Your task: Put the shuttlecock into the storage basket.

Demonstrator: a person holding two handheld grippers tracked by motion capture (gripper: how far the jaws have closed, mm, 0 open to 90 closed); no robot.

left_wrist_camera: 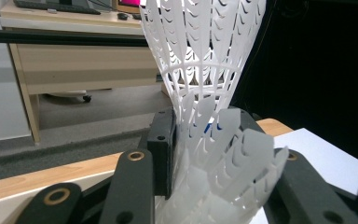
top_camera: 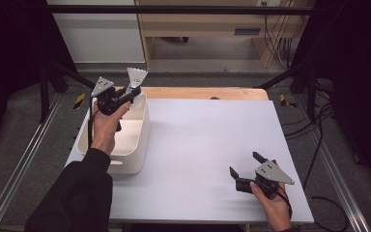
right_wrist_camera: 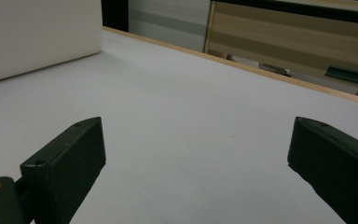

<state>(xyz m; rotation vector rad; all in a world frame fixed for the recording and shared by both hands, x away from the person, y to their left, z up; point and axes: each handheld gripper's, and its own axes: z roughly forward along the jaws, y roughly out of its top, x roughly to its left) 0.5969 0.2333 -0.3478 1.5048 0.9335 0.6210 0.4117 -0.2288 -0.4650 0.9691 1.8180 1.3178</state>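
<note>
Nearest, the right gripper [top_camera: 244, 169] rests low on the white table [top_camera: 207, 145] by the near right corner, its jaws spread wide with nothing between them. Farther off at the left, the left gripper [top_camera: 130, 94] is clenched on a stack of white plastic shuttlecocks [top_camera: 136, 77], held up over the far end of the white bin [top_camera: 135, 150].

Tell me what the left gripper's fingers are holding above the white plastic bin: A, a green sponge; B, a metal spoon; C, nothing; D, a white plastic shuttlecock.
D: the left gripper has its fingers closed on a white plastic shuttlecock, whose lattice skirt rises above the white plastic bin.
</note>
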